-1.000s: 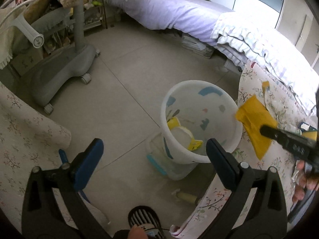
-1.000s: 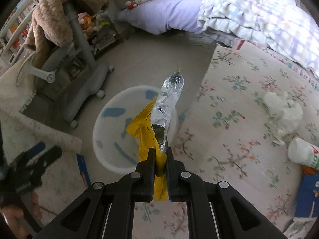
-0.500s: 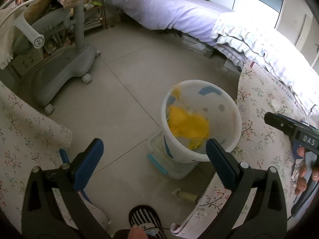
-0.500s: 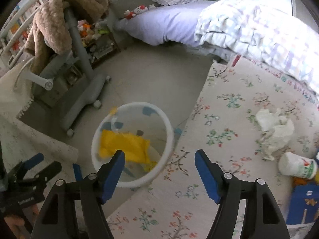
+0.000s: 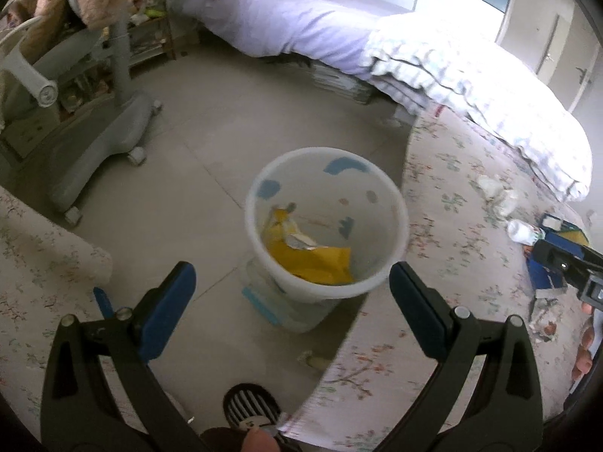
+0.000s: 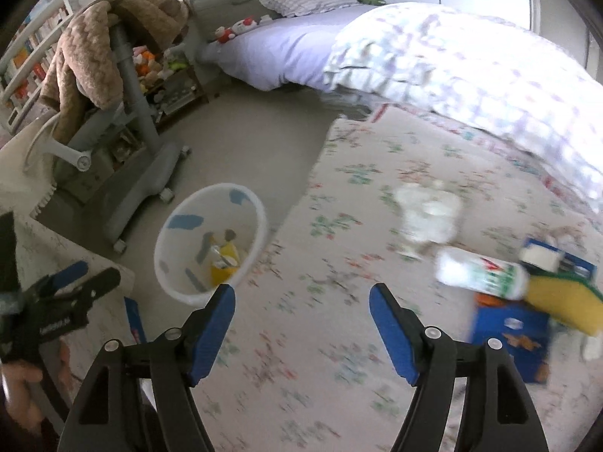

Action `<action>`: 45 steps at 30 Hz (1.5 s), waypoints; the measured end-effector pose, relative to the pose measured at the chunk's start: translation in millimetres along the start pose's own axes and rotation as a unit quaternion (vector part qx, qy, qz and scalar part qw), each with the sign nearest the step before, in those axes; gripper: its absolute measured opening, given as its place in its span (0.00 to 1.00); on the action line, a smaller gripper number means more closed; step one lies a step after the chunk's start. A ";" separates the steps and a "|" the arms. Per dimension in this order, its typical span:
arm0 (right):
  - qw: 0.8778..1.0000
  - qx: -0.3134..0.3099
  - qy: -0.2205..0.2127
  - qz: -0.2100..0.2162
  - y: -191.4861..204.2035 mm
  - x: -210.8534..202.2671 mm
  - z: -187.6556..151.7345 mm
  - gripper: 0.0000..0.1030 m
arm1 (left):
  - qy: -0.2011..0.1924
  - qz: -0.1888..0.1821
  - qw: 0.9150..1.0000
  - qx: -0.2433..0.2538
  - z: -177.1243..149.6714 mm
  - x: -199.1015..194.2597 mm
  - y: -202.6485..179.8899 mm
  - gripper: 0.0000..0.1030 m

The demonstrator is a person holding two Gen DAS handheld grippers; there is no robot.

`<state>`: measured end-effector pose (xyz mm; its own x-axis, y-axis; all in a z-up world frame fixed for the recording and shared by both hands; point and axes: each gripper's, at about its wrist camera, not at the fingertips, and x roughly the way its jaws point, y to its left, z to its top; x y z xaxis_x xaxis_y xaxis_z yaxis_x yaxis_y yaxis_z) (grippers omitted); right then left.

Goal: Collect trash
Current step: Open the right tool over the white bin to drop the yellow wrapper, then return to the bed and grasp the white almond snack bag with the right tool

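Note:
A white trash bin with blue patches stands on the floor by the floral mat; it also shows in the right wrist view. A yellow foil wrapper lies inside it. My left gripper is open and empty, just in front of the bin. My right gripper is open and empty above the floral mat. On the mat to the right lie crumpled white tissue, a white bottle, a yellow sponge and a blue carton.
A bed with a lilac sheet and a checked quilt runs along the back. A grey wheeled chair base stands left of the bin. A clear box sits under the bin. Bookshelves and toys are at far left.
My right gripper opened and dropped the yellow wrapper into the bin, then swung right over the mat. My left gripper stayed open and shifted slightly toward the bin.

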<state>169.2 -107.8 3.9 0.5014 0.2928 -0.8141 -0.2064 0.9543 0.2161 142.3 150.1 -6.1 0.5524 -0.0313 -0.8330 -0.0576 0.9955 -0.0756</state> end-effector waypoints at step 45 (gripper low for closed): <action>0.977 0.000 0.191 -0.095 -130.2 27.3 -99.5 0.85 | 0.061 -0.047 0.992 0.098 -17.8 17.2 -135.2 0.99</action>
<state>126.1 -230.0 -100.1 0.1807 0.0673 -0.9812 -0.1393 0.9893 0.0422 144.8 13.4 -20.0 0.4417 -0.1232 -0.8887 0.1584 0.9857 -0.0579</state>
